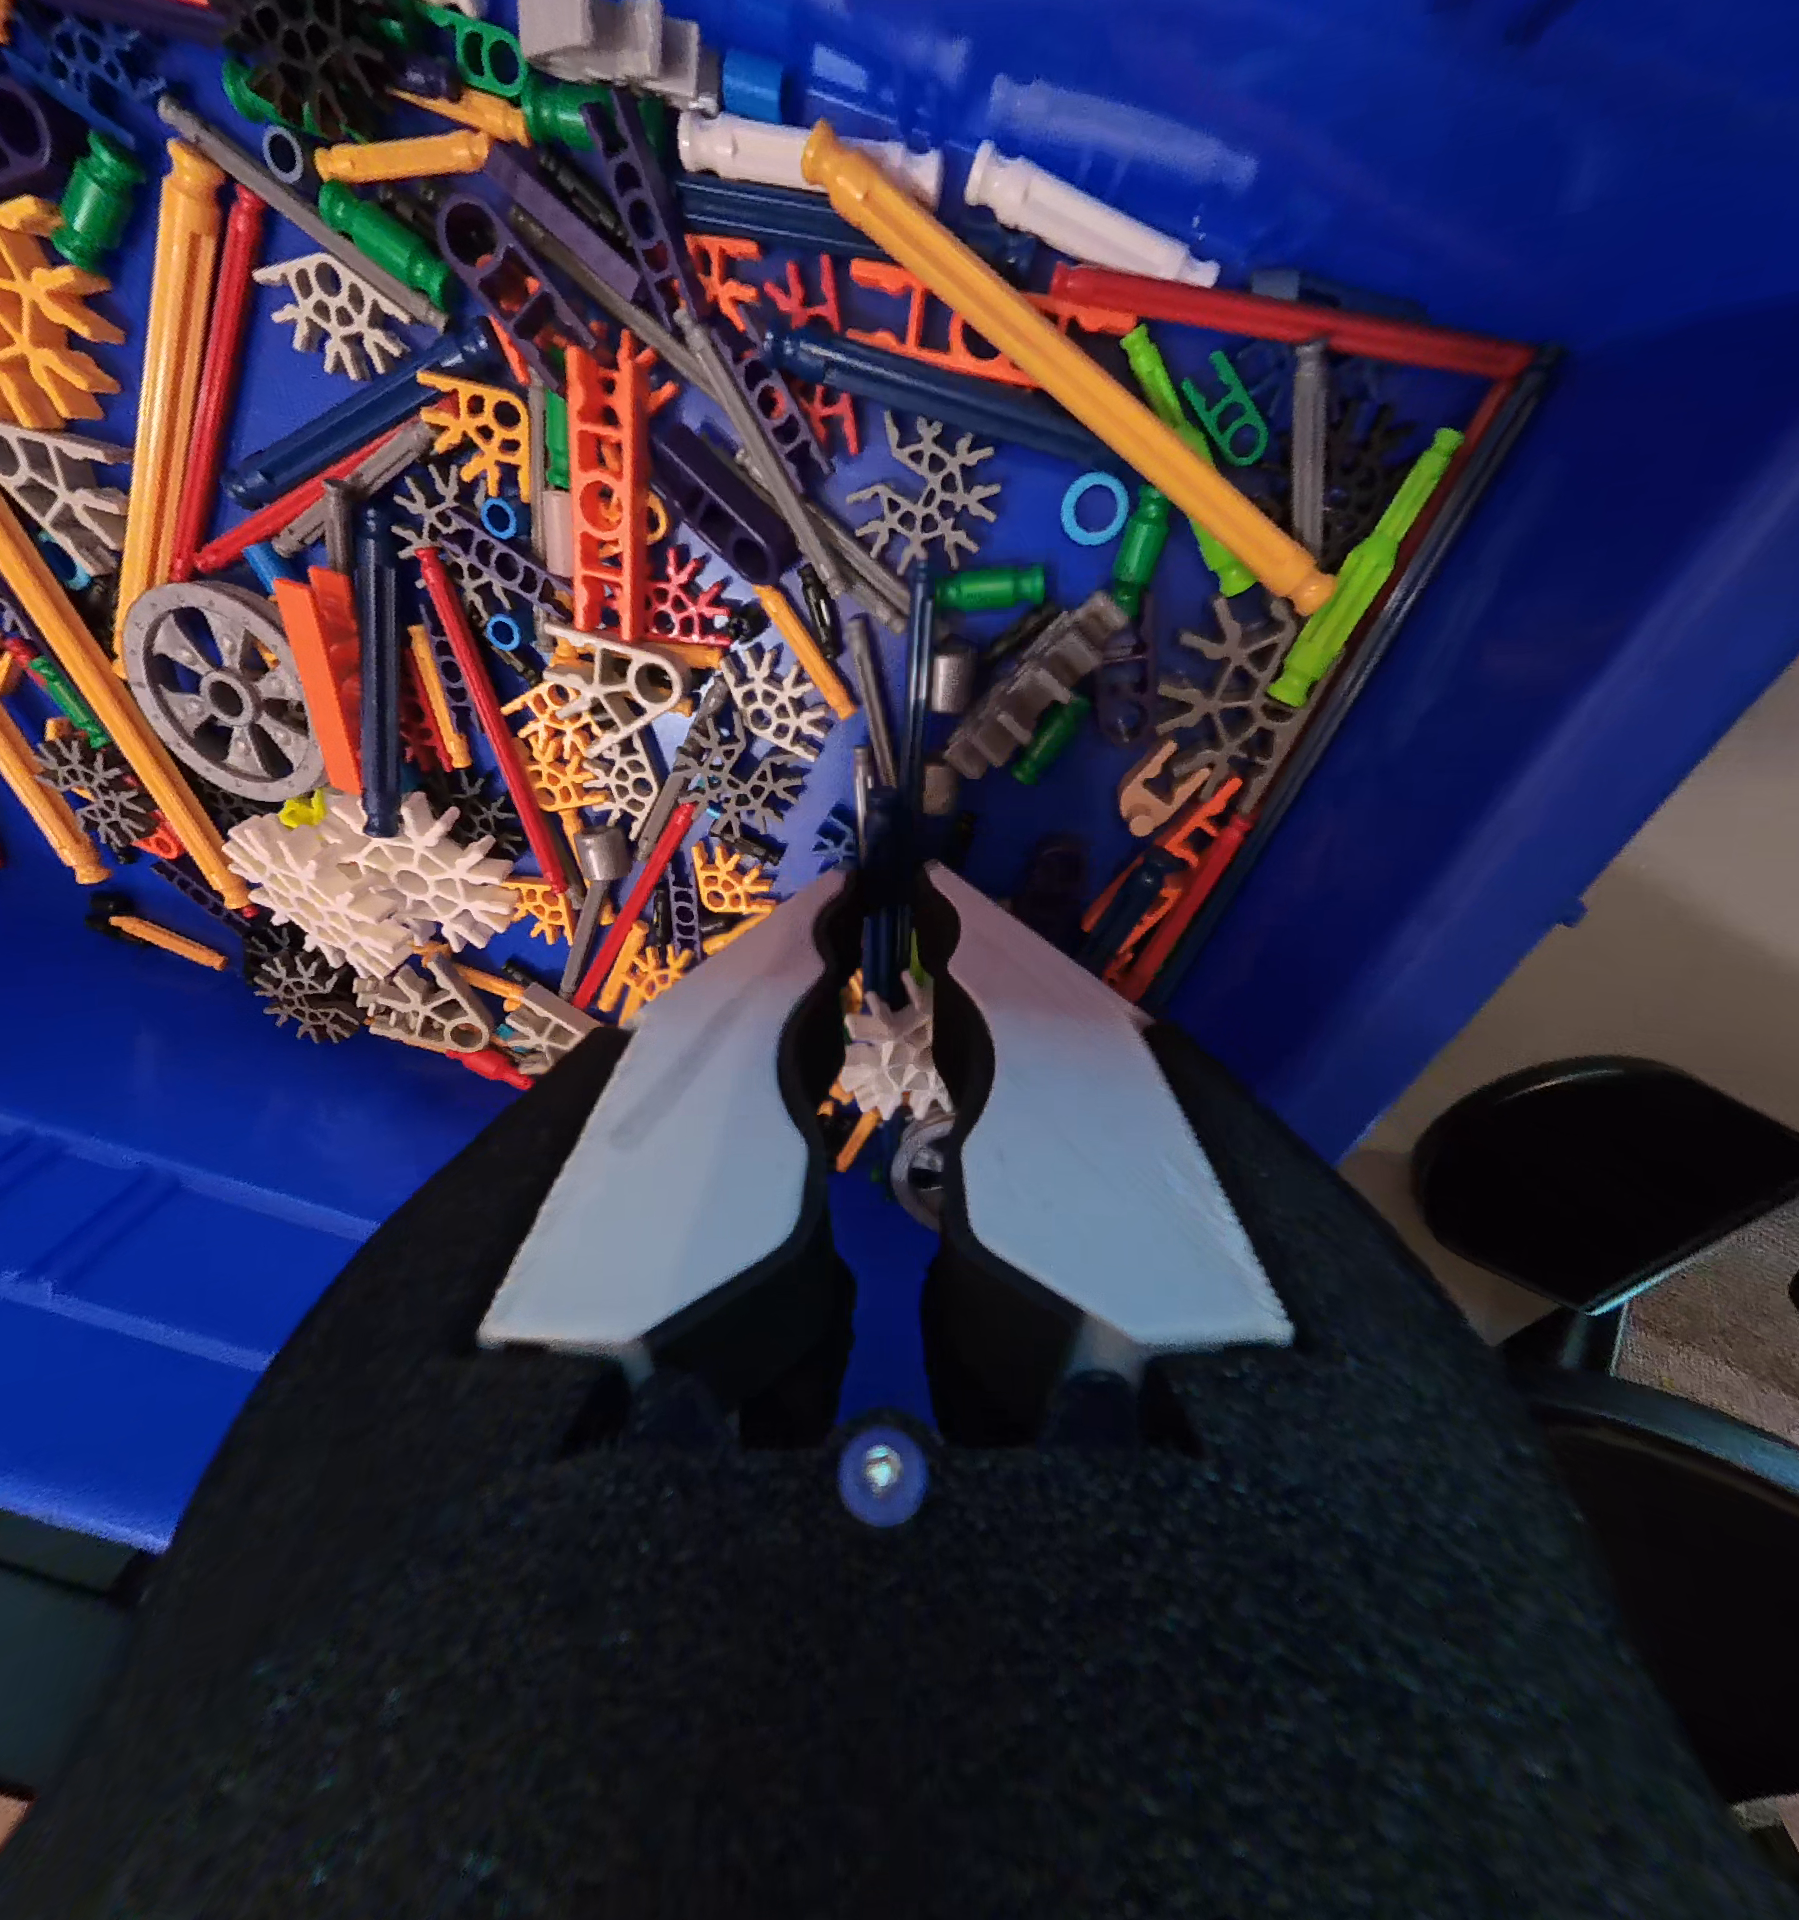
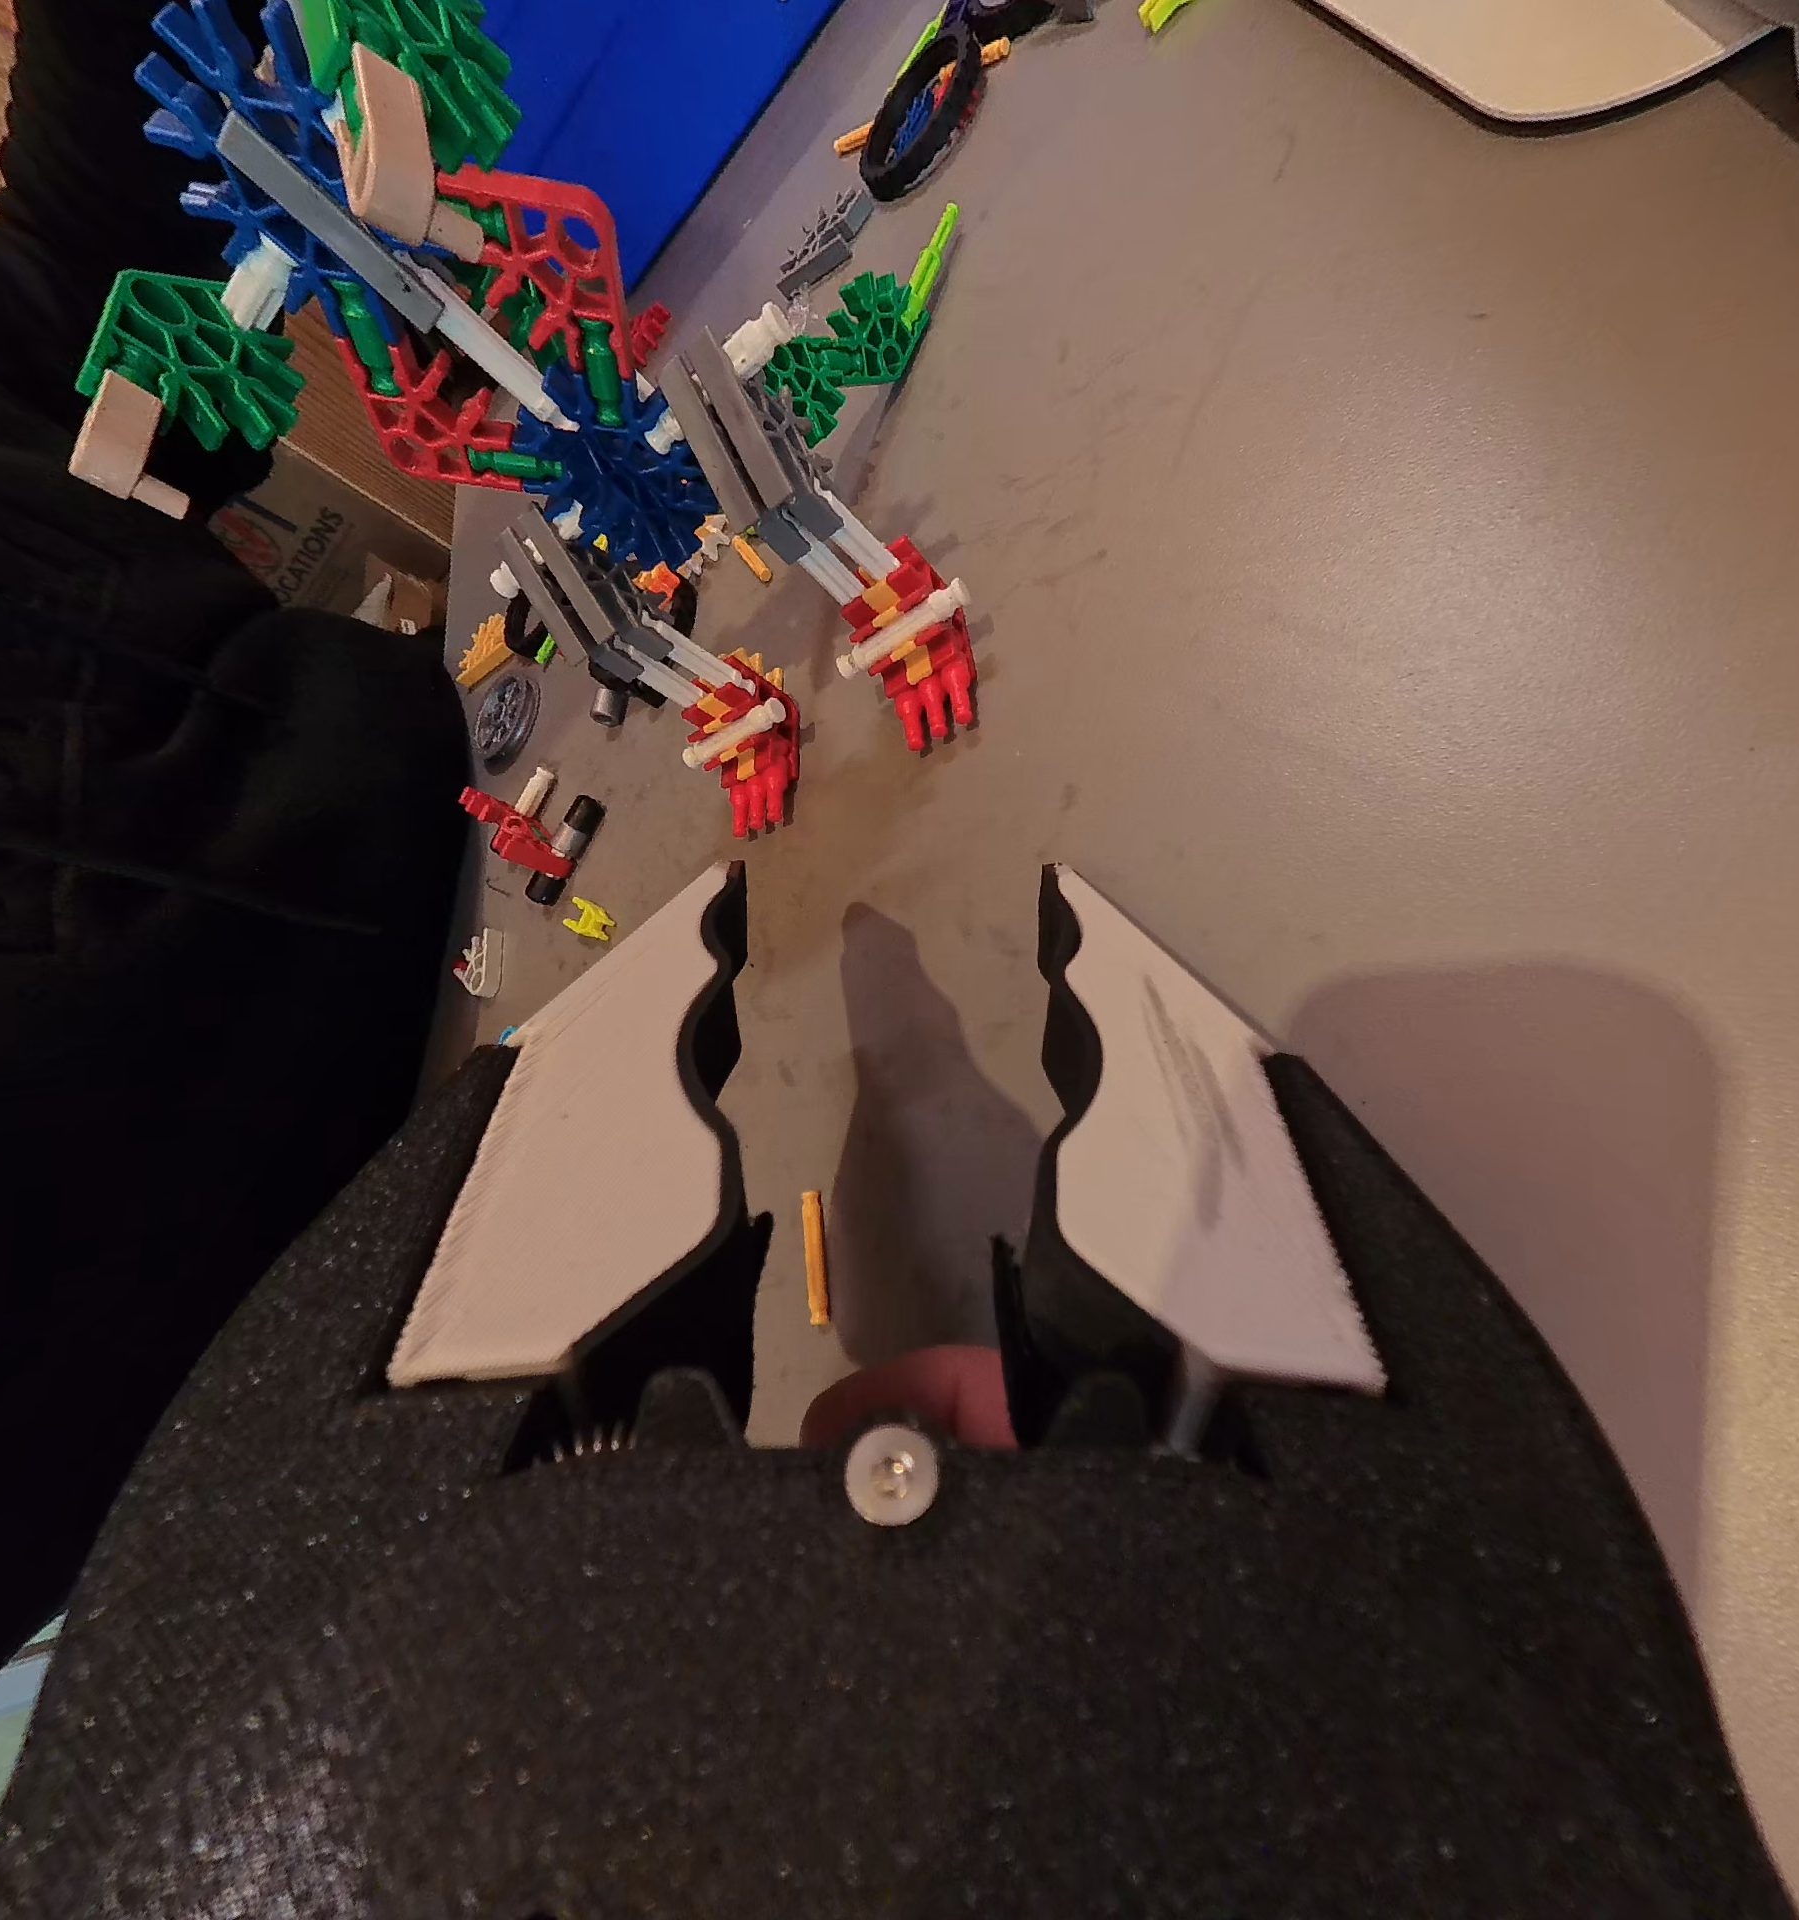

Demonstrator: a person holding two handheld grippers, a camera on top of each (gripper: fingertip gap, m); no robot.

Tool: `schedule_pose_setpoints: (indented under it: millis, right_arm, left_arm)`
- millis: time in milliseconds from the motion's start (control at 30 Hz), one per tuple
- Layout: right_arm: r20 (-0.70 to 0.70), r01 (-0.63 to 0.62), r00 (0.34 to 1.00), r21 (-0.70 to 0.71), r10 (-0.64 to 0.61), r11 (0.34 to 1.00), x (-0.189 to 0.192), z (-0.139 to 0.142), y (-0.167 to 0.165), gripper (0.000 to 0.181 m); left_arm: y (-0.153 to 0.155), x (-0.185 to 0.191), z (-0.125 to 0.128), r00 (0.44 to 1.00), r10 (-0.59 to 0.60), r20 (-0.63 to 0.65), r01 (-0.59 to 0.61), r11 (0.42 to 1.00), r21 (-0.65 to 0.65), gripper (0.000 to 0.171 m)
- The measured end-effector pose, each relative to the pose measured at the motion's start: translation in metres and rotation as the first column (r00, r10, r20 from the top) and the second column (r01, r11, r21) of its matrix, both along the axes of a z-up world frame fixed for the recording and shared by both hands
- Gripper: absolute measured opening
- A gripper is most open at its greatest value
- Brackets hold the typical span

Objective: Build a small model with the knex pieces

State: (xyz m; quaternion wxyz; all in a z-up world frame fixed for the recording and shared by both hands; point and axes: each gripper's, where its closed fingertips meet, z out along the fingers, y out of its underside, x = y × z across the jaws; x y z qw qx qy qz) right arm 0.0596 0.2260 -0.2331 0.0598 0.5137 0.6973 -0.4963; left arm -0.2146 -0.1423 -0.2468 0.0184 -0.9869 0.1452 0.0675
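While the left gripper (image 1: 887, 883) pinches a dark blue rod (image 1: 916, 665) above the blue bin (image 1: 1497, 156), nothing else is grasped; the right gripper (image 2: 893, 873) gapes empty. Beside it stands a toy figure (image 2: 562, 416).

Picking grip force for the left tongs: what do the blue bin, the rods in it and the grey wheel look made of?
Blue bin: moulded plastic, semi-gloss; soft highlights on its walls. Yellow rod and its neighbours: hard, glossy plastic with ribbed shafts. Grey wheel: probably plastic with a matt, metal-like finish; spokes look moulded. The left tongs are nearly shut around a thin dark blue rod, likely the same plastic.
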Motion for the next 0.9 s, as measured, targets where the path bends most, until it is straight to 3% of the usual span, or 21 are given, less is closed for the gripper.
schedule_pose_setpoints:
  millis: [700,900]
  right_arm:
    - [0.0,0.0,1.0,0.0,0.0,1.0,0.0001,0.0001,0.0,0.056]
    - [0.0,0.0,1.0,0.001,0.0,1.0,0.0001,0.0,0.0001,0.056]
  left_arm:
    - [0.0001,0.0033,0.0085,0.998,-0.025,-0.05,0.027,0.998,0.05,0.007]
    - [-0.0028,0.0092,0.0077,1.0,-0.016,-0.009,0.016,0.999,0.04,0.009]
